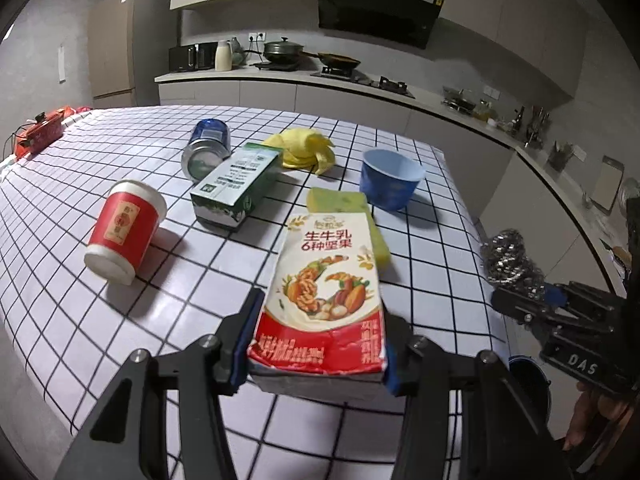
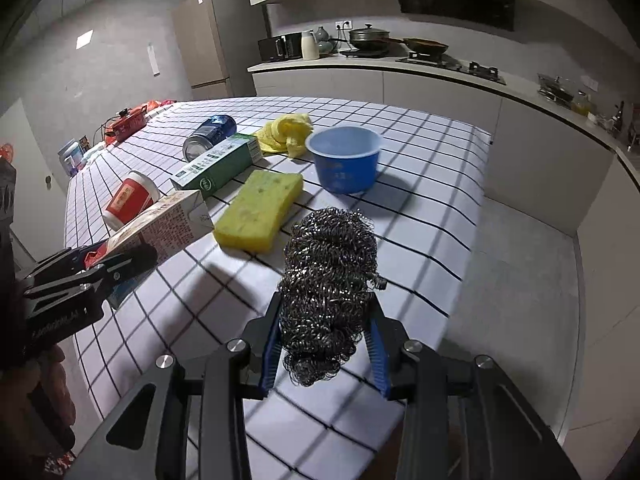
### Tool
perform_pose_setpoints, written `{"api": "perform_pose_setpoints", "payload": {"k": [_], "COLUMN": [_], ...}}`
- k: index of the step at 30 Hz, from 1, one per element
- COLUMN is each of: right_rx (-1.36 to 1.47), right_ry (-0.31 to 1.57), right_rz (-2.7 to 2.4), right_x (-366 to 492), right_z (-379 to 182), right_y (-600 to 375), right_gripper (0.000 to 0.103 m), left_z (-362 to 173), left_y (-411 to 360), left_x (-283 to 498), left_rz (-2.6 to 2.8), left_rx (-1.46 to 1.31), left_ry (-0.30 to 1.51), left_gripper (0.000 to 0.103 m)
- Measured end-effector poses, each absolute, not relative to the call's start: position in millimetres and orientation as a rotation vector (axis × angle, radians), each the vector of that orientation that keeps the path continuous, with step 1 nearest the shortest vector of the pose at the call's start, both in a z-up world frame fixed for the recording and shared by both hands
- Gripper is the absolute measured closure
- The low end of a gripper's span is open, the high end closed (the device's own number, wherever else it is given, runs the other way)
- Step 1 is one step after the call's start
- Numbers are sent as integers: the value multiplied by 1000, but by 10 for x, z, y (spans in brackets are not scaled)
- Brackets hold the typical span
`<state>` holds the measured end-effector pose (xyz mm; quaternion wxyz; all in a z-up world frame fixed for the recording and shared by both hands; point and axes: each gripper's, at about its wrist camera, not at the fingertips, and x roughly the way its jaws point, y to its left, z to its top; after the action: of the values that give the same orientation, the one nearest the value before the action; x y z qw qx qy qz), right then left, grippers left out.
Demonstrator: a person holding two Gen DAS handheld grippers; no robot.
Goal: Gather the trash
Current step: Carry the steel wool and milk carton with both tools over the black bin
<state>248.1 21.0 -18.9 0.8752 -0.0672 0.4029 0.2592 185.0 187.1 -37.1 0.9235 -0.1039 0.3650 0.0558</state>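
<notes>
Left hand-held gripper (image 1: 316, 354), bottom centre of its own view, is clamped on a red-and-white milk carton (image 1: 324, 292); blue pads press both sides of its lower end, and the carton is lifted off the surface (image 1: 60, 208). In the right view the same carton sits at the left edge.

Right hand-held gripper (image 2: 324, 346), bottom centre of its view, is closed on a steel wool ball (image 2: 330, 288), pads squeezing both sides, ball raised above the surface.

On the checked surface: red paper cup (image 1: 124, 232) on its side at left; green carton (image 1: 236, 186) lying flat mid-frame; blue can (image 1: 208, 148) on its side just behind it; yellow cloth (image 1: 304, 148) bunched upper centre; blue bowl (image 1: 390, 180) upright at right; yellow sponge (image 2: 260, 210) flat, near the bowl.
</notes>
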Motion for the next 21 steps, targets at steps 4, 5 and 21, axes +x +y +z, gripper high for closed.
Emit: {"api": "perform_pose_setpoints", "payload": {"k": [4,5,21], "right_rx": [-129,-124,-88], "right_ry": [835,834,830], "right_rz": [522,516,392], "right_x": [2334,2299,1689], "right_z": [-124,-114,-8], "right_y": [-12,-53,-985], "right_gripper": [63,63,63], "left_z": [-352,-350,-140], "left_y": [1787,1761,1062], "left_x": [1730,1701,1445], "left_rz": [106,104,-30], "left_rx": [-224,-225,-177], "left_ry": [741,740,702], "left_gripper": [51,51,52]}}
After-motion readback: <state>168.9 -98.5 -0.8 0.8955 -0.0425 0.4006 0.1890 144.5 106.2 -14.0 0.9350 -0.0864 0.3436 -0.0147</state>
